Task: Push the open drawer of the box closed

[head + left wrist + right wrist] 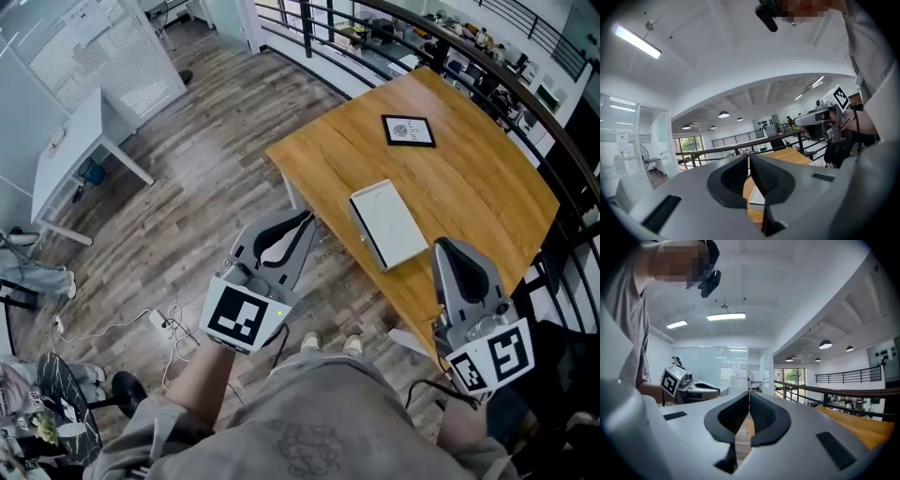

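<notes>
– Locating the box (387, 223): where?
– Flat on the wooden table (487, 187), near its left edge. The drawer is not clearly discernible. Left gripper (302, 221) and right gripper (448, 246) hang nearer, apart from it, jaws pressed together, empty.
– Hazard?
– Probably the unbraced box sliding or rotating under an off-centre push, leaving the drawer open.
</notes>
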`<state>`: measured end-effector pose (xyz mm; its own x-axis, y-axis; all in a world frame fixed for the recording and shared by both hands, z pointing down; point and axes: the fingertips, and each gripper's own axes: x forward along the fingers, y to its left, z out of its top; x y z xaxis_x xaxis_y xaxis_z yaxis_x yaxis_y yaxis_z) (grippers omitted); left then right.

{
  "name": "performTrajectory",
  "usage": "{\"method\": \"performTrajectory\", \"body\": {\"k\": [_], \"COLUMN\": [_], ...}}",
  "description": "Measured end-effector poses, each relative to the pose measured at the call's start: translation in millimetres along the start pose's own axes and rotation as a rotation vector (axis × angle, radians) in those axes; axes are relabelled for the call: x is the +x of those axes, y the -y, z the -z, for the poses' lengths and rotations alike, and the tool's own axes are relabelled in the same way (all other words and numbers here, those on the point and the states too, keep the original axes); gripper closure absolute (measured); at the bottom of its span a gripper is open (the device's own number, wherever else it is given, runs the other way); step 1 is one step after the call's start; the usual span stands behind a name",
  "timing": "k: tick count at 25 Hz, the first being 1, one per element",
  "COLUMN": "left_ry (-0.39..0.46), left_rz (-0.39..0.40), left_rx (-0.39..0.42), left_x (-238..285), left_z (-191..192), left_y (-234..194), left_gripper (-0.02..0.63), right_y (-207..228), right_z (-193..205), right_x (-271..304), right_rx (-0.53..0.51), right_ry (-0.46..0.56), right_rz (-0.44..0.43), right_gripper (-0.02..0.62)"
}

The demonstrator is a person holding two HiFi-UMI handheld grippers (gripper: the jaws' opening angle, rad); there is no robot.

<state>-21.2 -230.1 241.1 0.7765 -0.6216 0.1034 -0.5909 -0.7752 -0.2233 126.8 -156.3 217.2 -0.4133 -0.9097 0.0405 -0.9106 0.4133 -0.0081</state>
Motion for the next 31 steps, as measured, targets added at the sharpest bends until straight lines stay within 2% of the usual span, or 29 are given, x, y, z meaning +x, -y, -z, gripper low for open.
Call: {"method": "performTrajectory", "body": {"k": [6, 17, 21, 31], "left_ry": [0.039, -0.025, -0.064, -0.077], "left_rz": [-0.035, -0.045, -0.033, -0.031], "left_rx": [-0.010, -0.051, -0.042, -0.055], "left_x": [-23.2, -30.6, -29.1, -23.7], "left_z": [-13.5, 16.5, 29.5, 26.9], "left_y": [5.1, 18.3, 21.6, 27.8], "left_gripper": [0.577, 0.577, 0.577, 0.577], "right_y": [-16.1, -28.4, -31.0, -22.7], "right_z": [-19.9, 18.5, 28.2, 31.1], "right_x": [-8.3, -6.6, -2.1, -4.6], "right_rx": [0.022, 0.047, 0.056, 0.066], "right_ry": [0.060, -0.034, -0.056, -0.068], "right_rz": [-0.050, -0.090, -0.100, -0.099], "right_gripper": [0.563, 0.563, 0.563, 0.563]}}
